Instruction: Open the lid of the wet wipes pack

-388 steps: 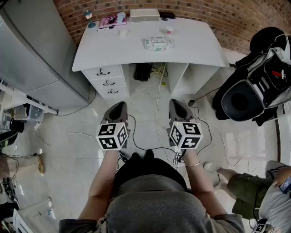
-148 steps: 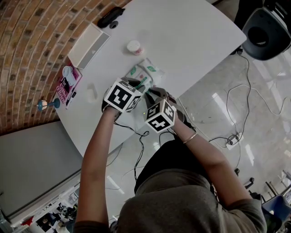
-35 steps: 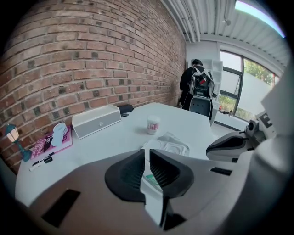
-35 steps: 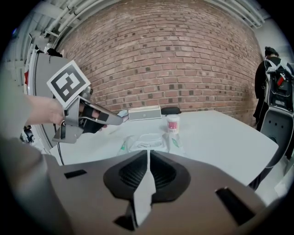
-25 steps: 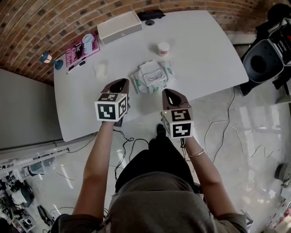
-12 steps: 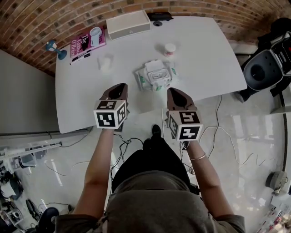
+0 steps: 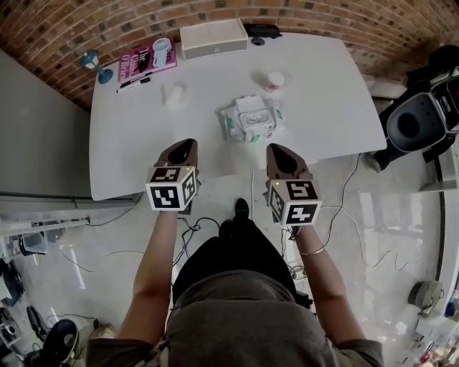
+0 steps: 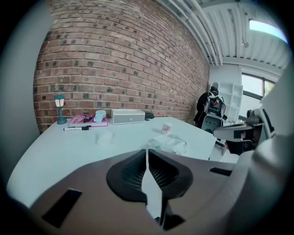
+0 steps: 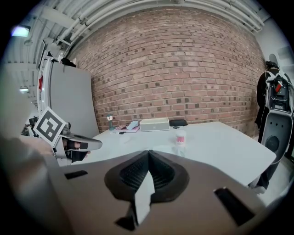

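Inventory, one desk scene; all places are given from the wet wipes pack.

1. Wet wipes pack (image 7: 251, 120): lies flat on the white table (image 7: 323, 93), towards the person's edge of it. Its white lid (image 7: 250, 105) appears folded back on the side facing the brick wall (image 7: 323, 18) (the hinge itself is too small to make out). Nothing touches it.
2. Left gripper (image 7: 186, 145): on the person's side of the pack and to its left, well apart from it, over the table's near edge. Jaws pressed together, with nothing between them, as its own view shows.
3. Right gripper (image 7: 275, 149): on the person's side of the pack and slightly to its right, apart from it. Jaws together and empty.
4. Small pot (image 7: 274, 80), pink label: just beyond the pack, on its wall side and right.
5. Small white lump (image 7: 173, 94): left of the pack, well apart.
6. Marker pen (image 7: 134, 82), pink book (image 7: 147, 57) with a cup (image 7: 162, 50) on it, teal lamp figure (image 7: 95, 64): far left of the pack, near the wall.
7. White box (image 7: 214, 39): beyond the pack, against the wall.
8. Black chair (image 7: 419, 122): far right of the pack, off the table.
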